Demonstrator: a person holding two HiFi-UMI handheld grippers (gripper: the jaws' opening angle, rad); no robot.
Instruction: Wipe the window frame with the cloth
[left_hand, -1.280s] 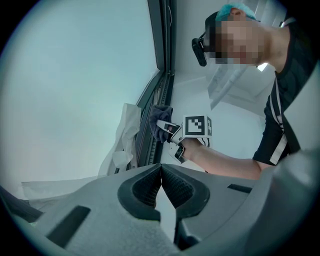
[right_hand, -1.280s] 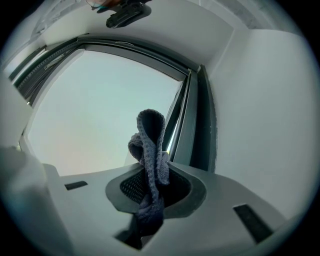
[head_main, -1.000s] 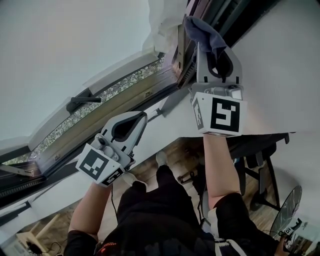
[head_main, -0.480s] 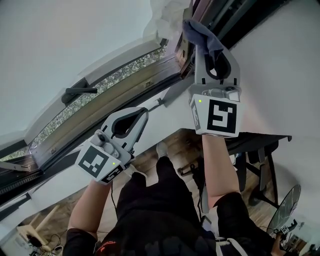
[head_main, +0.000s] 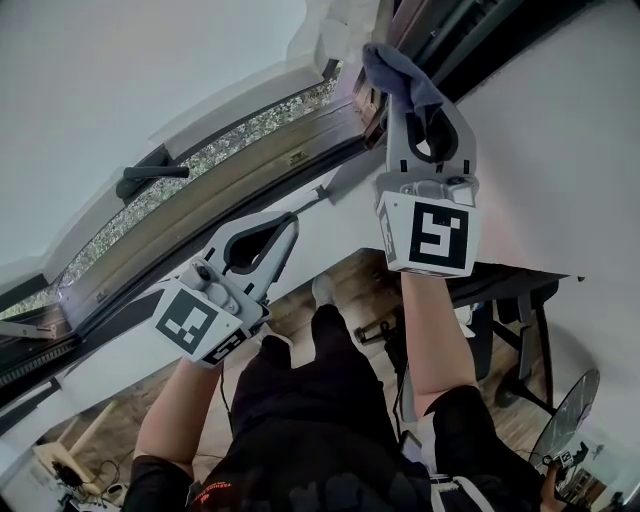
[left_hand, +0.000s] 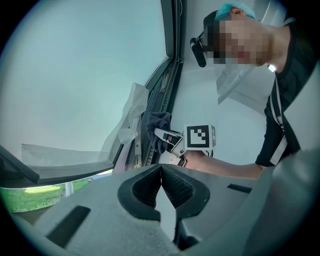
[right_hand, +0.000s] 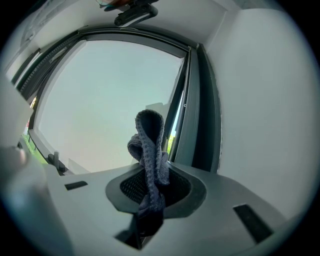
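no legible text, numbers or brand marks found.
the marker cube (head_main: 198, 325) on the left gripper (head_main: 284, 226) and the marker cube (head_main: 430, 235) on the right gripper (head_main: 405, 85) each carry a black-and-white square coded pattern, not lettering; the right one shows again in the left gripper view (left_hand: 200, 137). a small reddish print (head_main: 212, 490) sits on the person's dark garment at the bottom edge of the head view, too small to read.

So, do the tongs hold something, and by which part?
The right tongs pinch the blue-grey knitted cloth at its bunched middle; a fold sticks out. The left tongs are shut, empty.
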